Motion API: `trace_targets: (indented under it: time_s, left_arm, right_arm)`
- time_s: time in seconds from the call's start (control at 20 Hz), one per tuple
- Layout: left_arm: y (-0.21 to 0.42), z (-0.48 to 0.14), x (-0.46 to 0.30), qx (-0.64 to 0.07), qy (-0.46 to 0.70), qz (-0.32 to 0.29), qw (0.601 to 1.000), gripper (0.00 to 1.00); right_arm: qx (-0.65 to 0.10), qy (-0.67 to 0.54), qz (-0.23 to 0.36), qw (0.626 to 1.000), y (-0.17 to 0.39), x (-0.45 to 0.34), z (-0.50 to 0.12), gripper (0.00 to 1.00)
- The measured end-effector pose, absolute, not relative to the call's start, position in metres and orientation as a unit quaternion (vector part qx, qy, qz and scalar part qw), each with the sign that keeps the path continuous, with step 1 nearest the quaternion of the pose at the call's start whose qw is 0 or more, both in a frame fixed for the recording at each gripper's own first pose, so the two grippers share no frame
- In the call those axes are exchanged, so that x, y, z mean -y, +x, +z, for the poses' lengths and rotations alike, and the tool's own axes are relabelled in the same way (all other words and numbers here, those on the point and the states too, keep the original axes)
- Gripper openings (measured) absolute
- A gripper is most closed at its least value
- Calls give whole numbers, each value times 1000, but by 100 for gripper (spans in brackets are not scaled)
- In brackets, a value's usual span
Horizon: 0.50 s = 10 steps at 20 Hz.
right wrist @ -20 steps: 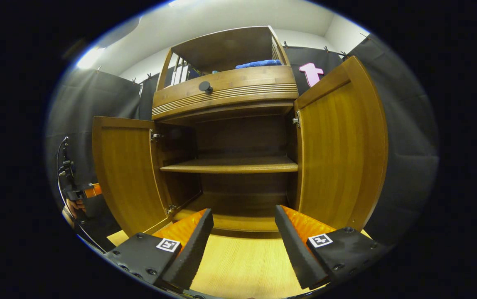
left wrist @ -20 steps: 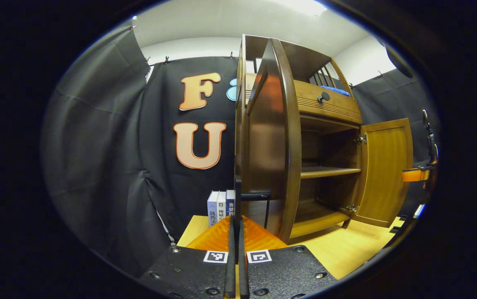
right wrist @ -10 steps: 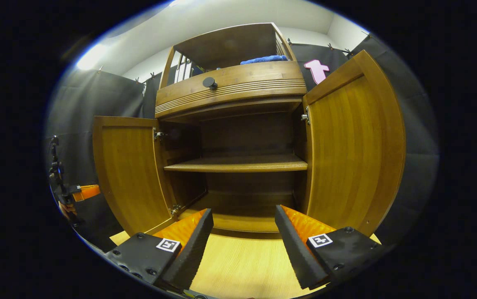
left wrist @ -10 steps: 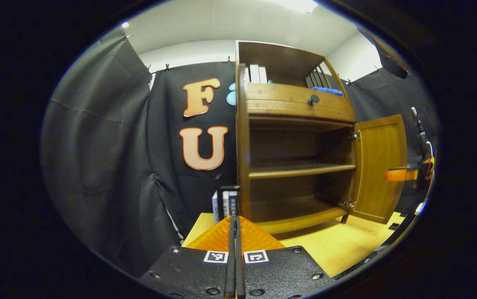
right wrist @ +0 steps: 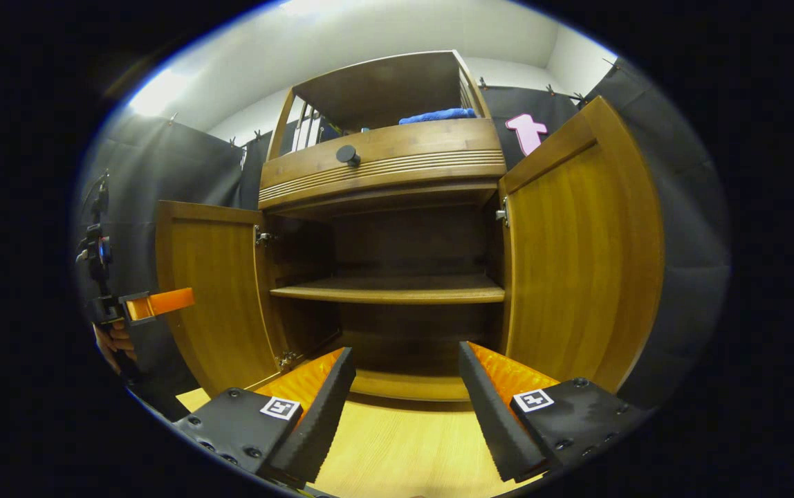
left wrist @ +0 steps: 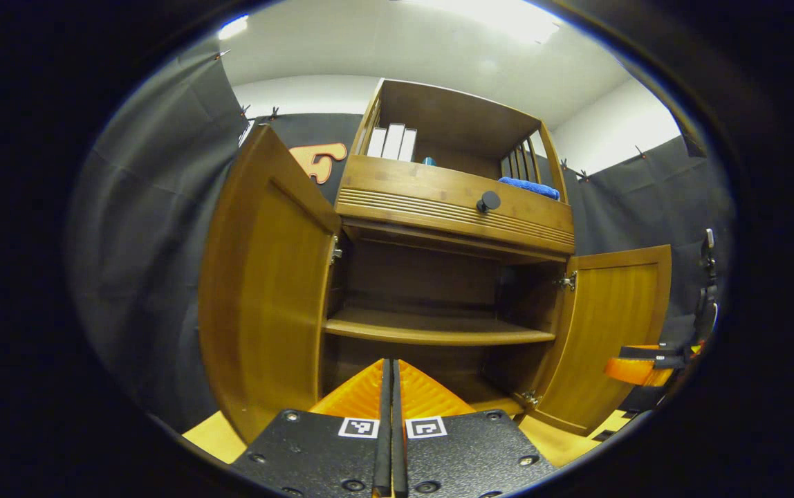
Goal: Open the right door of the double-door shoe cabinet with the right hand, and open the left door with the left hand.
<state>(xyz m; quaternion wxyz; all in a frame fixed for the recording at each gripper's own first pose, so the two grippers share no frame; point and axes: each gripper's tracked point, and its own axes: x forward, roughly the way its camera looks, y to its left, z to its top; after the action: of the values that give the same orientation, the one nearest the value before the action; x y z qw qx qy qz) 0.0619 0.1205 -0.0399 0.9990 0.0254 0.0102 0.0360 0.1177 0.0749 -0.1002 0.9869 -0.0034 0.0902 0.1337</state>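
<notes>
In the left gripper view, the left gripper (left wrist: 388, 415) has its fingers pressed together on nothing, aimed into the cabinet (left wrist: 452, 207), with the left door (left wrist: 265, 290) swung wide just to their left. In the right gripper view, the right gripper (right wrist: 404, 394) has its fingers spread, clear of the cabinet ahead, with the right door (right wrist: 577, 263) open just right of them, on the counter (right wrist: 404, 449).

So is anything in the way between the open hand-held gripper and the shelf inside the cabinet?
Nothing visible. In the right gripper view the right hand-held gripper is open, facing the cabinet. Both doors, the left door and the right door, are swung aside. Between it and the shelf lies just bare table.
</notes>
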Motion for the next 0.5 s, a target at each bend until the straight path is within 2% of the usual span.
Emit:
trace_targets:
  time_s: [0.1, 0.15, 0.2, 0.3, 0.45, 0.5]
  left_arm:
    - [78, -39, -106, 0, 34, 34, 999, 7]
    - [85, -42, -94, 1, 27, 28, 999, 2]
    - [90, -45, -84, 2, 18, 23, 1000, 7]
    - [99, -50, -67, 6, 7, 15, 1000, 0]
    - [107, -65, -39, -2, 0, -11, 1000, 7]
    - [107, -65, -30, 0, 0, -25, 1000, 13]
  right_arm:
    - [-80, -8, 114, 990, 115, -65, -96, 97]
    - [-76, -12, 105, 991, 124, -60, -88, 95]
    - [-74, -14, 97, 992, 122, -55, -87, 94]
    - [-72, -15, 84, 994, 116, -47, -88, 91]
    - [-72, -11, 70, 995, 100, -41, -94, 87]
    - [-71, -12, 66, 995, 99, -38, -93, 87]
